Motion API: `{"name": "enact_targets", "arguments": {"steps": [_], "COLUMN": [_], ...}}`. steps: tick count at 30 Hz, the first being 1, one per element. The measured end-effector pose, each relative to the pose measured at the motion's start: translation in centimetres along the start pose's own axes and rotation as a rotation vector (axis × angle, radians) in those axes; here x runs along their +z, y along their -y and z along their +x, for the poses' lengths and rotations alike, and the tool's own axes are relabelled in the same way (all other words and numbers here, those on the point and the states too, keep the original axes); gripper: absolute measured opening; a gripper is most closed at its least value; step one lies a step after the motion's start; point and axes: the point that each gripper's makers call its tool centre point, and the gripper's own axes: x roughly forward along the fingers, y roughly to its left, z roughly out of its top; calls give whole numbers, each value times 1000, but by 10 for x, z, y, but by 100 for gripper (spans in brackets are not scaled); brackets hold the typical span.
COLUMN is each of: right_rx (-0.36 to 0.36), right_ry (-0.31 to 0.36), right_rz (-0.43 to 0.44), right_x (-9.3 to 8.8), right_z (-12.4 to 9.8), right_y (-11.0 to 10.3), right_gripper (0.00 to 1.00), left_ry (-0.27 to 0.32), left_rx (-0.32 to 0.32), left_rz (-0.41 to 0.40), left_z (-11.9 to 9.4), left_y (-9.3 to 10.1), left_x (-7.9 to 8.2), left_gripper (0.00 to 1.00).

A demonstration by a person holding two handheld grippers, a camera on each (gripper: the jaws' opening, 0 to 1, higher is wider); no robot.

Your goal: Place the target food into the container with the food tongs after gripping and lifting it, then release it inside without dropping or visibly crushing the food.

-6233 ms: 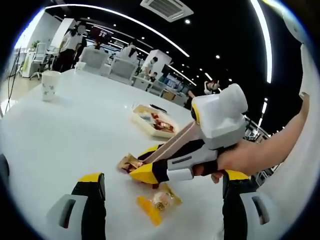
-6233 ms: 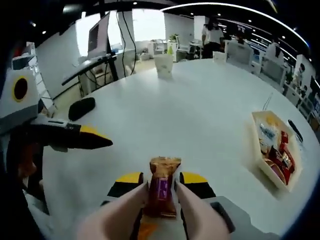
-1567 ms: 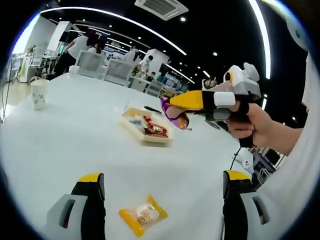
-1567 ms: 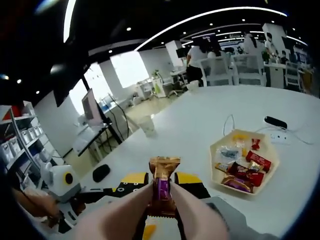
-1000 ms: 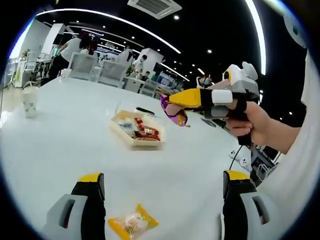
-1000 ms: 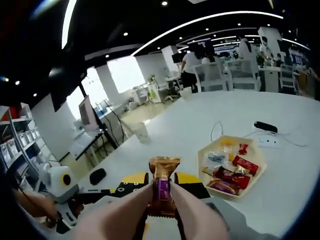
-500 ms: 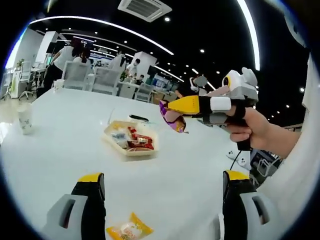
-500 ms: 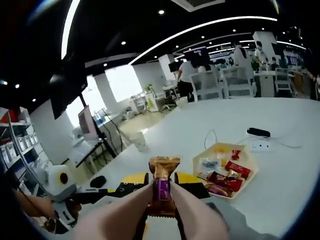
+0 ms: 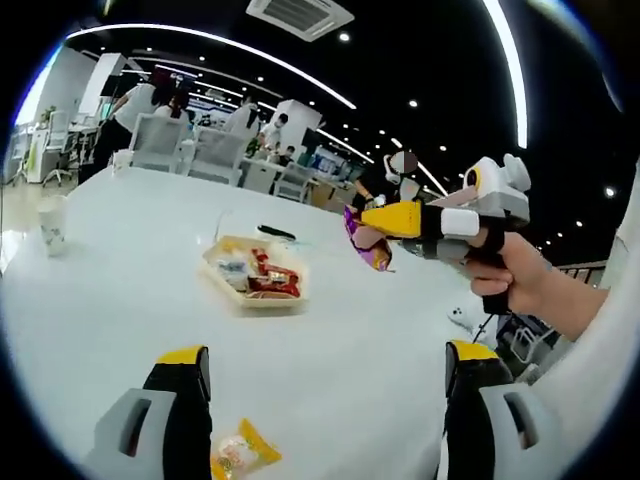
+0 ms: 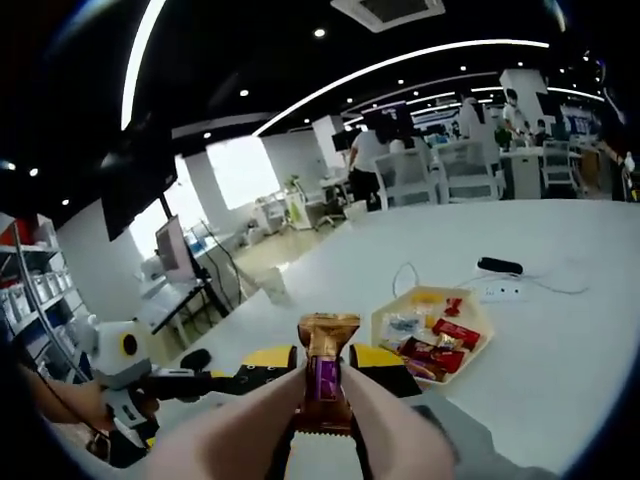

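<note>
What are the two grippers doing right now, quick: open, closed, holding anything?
Left gripper: open, holding nothing.
Right gripper: closed on a wrapped snack, held up in the air above the white table.

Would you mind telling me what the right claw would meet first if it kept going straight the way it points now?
Probably the white table, just short of the snack tray. The right claw holds a wrapped snack and points slightly left of the tray, though depth is unclear.
</note>
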Motion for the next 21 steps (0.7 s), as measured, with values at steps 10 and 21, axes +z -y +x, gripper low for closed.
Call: {"name": "enact_targets", "arguments": {"steps": [10,21], "right_rx": [-10,-29], "right_ry": [21,48], "right_rz": [30,-34], "right_x": [6,35], "right_z": [-15,-16], "right_y": [7,23], "right_gripper": [19,19], "left_ry": [12,41], "left_rx": [-30,-34], "left_rz": [51,82], "left_z": [5,11], "left_y": [19,19], "left_x": [17,36], "left_gripper": [99,99]}}
